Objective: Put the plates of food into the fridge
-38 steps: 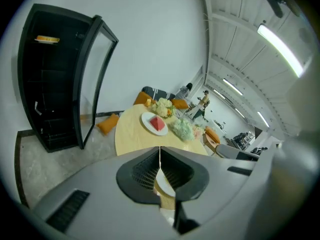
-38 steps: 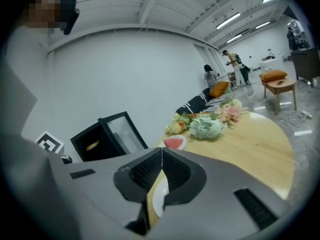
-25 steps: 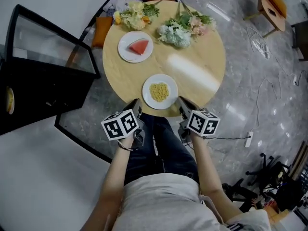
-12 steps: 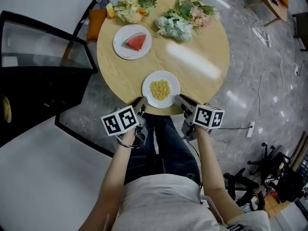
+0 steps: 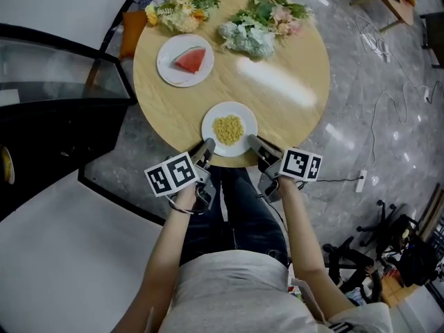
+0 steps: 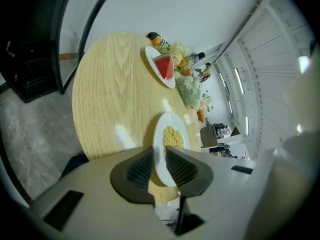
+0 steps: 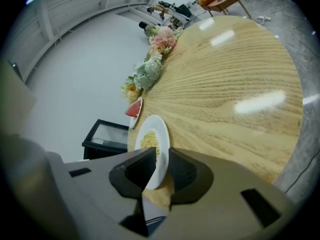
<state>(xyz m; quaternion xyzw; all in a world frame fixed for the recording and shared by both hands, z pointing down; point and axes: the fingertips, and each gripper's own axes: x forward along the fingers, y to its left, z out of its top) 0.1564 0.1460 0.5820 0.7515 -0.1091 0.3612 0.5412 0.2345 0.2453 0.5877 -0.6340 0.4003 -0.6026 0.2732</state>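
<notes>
The fingers [image 6: 140, 169] of the left gripper [image 6: 159, 153] stand close together, pinching the near rim of the white round plate of yellow grains [image 6: 158, 134]. The fingers [image 7: 185, 171] of the right gripper [image 7: 161, 156] are equally narrow and clamp the same plate's rim a little way along. In the head view the left gripper [image 5: 206, 148] and right gripper [image 5: 254, 143] meet the plate from either side of its near edge, and the plate lies flat near the edge of the round light wooden table [image 5: 284, 109].

Farther back on the table sits a second white plate with a red wedge of watermelon [image 5: 184, 60]. Beyond it, a yellow and white flower bunch [image 5: 173, 9] and a pale green and pink flower bunch [image 5: 260, 30] lie along the far edge. The table's top has a glossy sheen with a bright streak of reflected light.

To the left of the table stands the low black fridge [image 5: 48, 144], its glass door [image 5: 62, 68] swung open. The floor is grey polished stone [image 5: 368, 116], with cables trailing over it on the right.
</notes>
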